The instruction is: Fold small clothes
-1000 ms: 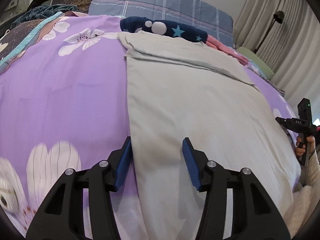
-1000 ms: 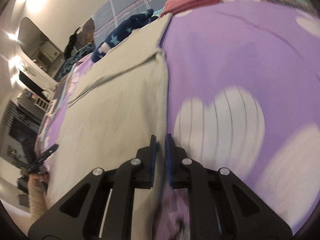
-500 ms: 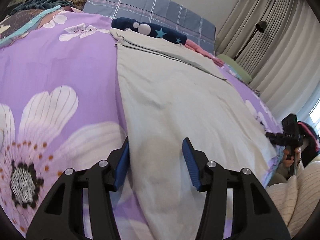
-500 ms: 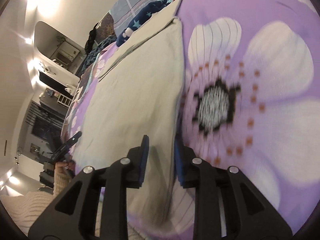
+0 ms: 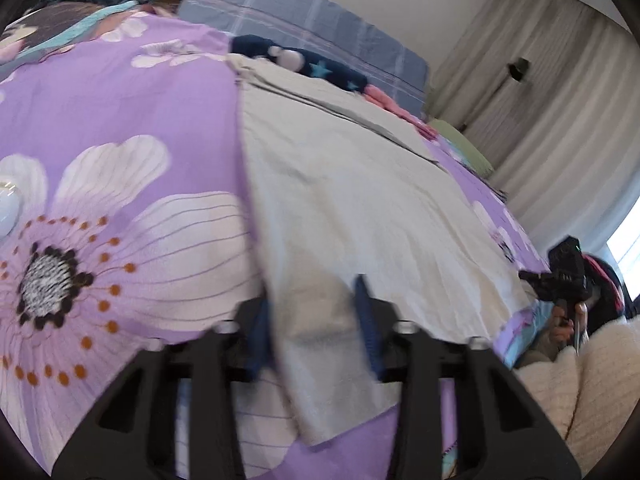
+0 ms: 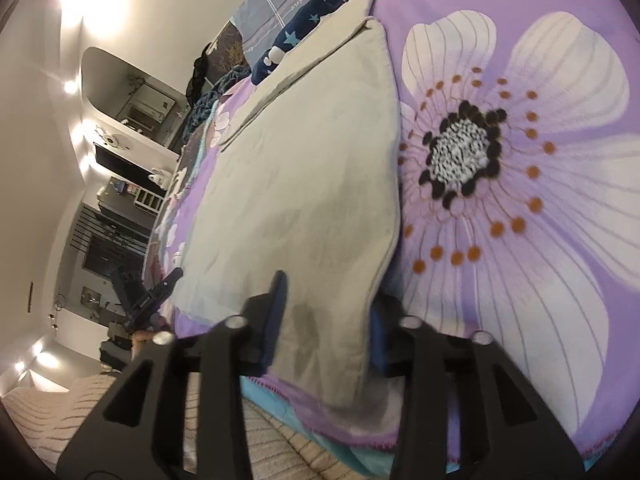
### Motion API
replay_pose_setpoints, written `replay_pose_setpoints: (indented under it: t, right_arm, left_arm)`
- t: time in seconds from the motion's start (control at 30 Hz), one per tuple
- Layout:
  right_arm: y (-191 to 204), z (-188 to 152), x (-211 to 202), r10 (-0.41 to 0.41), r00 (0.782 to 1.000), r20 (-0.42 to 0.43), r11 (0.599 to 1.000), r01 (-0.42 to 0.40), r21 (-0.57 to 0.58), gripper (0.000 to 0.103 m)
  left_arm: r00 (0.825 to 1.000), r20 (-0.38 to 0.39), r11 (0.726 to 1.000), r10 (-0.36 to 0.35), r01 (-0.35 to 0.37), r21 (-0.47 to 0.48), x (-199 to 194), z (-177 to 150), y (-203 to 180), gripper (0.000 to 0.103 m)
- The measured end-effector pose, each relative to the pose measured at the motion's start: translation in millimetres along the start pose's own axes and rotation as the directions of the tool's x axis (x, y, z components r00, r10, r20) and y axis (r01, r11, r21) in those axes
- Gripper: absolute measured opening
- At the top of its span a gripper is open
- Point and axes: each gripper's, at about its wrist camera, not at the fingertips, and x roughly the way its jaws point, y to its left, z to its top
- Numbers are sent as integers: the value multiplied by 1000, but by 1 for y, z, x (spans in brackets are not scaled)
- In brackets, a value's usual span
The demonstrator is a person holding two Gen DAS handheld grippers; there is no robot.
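- Cloth (image 5: pixel 360 208): beige, flat on the purple bedspread (image 5: pixel 120 100); long axis runs 6 to 12 o'clock, far end at the navy garment (image 5: pixel 312 66).
- Left gripper (image 5: pixel 316 320): jaws just closing, cloth corner between; clamped or not, cannot tell.
- Right gripper (image 6: pixel 328 316): likewise.
- Left view alone: curtains (image 5: pixel 560 100).
- Right view alone: shelves (image 6: pixel 132 128).

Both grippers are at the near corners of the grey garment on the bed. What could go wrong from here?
The left gripper and right gripper have just been closing with the grey garment between their jaws. The purple bedspread lies directly beneath and could get pinched too. The left grip sits close to the corner edge, so cloth might slip out. Lifting unevenly could disturb the flap folded at the far end.
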Motion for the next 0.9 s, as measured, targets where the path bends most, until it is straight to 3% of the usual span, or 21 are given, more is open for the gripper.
replay_pose_setpoints:
  t: [0.03,0.17,0.23,0.4,0.53,0.63,0.67,0.73,0.8,0.9]
  right_arm:
    - [0,1,2,-10,1000,-6,1000,10,6,5]
    - [0,14,-8,40,997,59,998,-42,39,4]
    - [7,24,-23,92,988,124,995,-97,33,3]
    - [38,44,-69,239,938,249,971,-230,-66,3]
    - [69,44,-110,270,904,331,959,-224,-171,3]
    - [83,29,-150,334,856,395,935,-247,-255,3]
    - [88,21,-167,316,846,429,936,-204,-288,3]
    - [93,8,-186,243,848,472,944,-96,-315,3]
    - [90,4,-190,157,865,476,956,-11,-295,4]
    - [76,11,-167,120,895,430,969,-12,-248,4]
  left_arm:
    - [1000,2,1000,15,-15,-25,-1,1,2,1]
    - [995,27,995,95,-95,9,-9,10,-17,1]
    - [994,65,996,86,-88,26,-19,20,-28,1]
    - [982,186,994,41,-59,94,-55,51,-59,1]
    - [961,276,984,5,-55,172,-87,61,-97,1]
    - [944,329,972,3,-80,219,-115,54,-124,1]
    - [940,341,966,21,-107,237,-124,51,-132,1]
    - [939,339,959,49,-139,248,-132,44,-141,1]
    - [947,313,960,67,-146,238,-126,43,-139,1]
    - [959,267,965,98,-157,209,-106,44,-129,1]
